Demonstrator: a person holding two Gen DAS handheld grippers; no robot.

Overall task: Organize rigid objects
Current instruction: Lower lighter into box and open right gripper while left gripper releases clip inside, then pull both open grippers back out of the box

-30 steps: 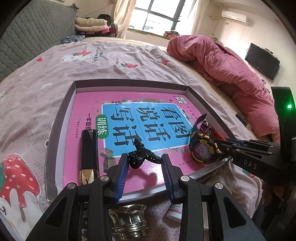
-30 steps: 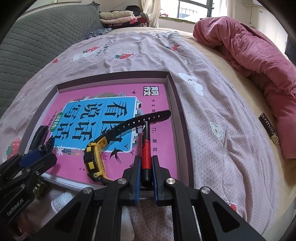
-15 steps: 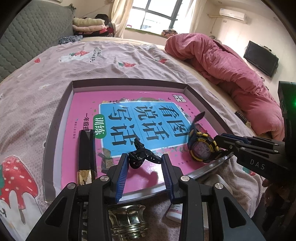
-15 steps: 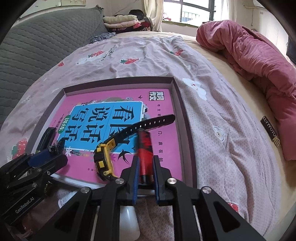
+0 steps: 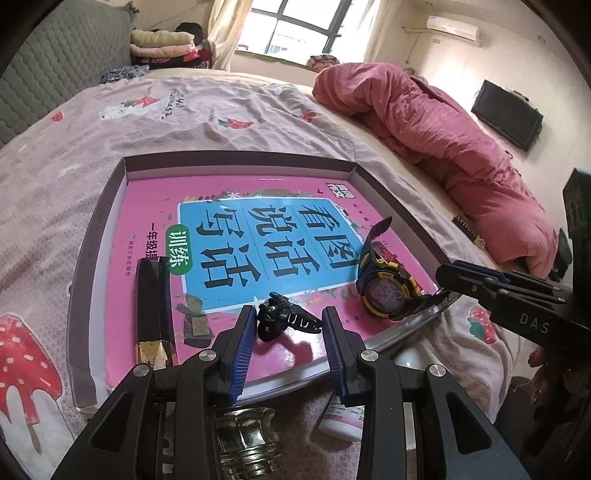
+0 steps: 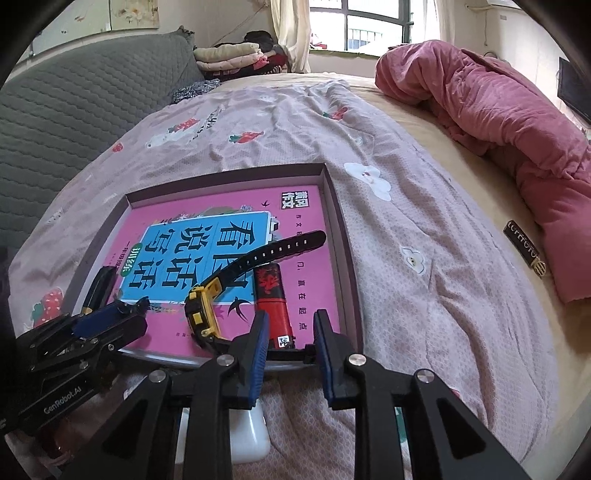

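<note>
The right gripper [image 6: 288, 332], marked "DAS", is wide apart over the red lighter [image 6: 272, 302] in the tray [image 6: 343, 236]. The left gripper [image 5: 289, 332], "GenRobot.AI", stands wide around the black hair clip [image 5: 282, 317].

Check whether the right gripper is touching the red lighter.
Apart. In the right wrist view, pink book cover shows between the red lighter and each open finger of the right gripper.

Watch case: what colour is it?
Yellow and black watch, with a greyish-purple face; the left wrist view shows it best.

Daylit window [image 5: 299, 27]; grey quilted headboard [image 6: 74, 99]; wall-mounted television [image 5: 508, 114]; air conditioner [image 5: 452, 31]
</note>
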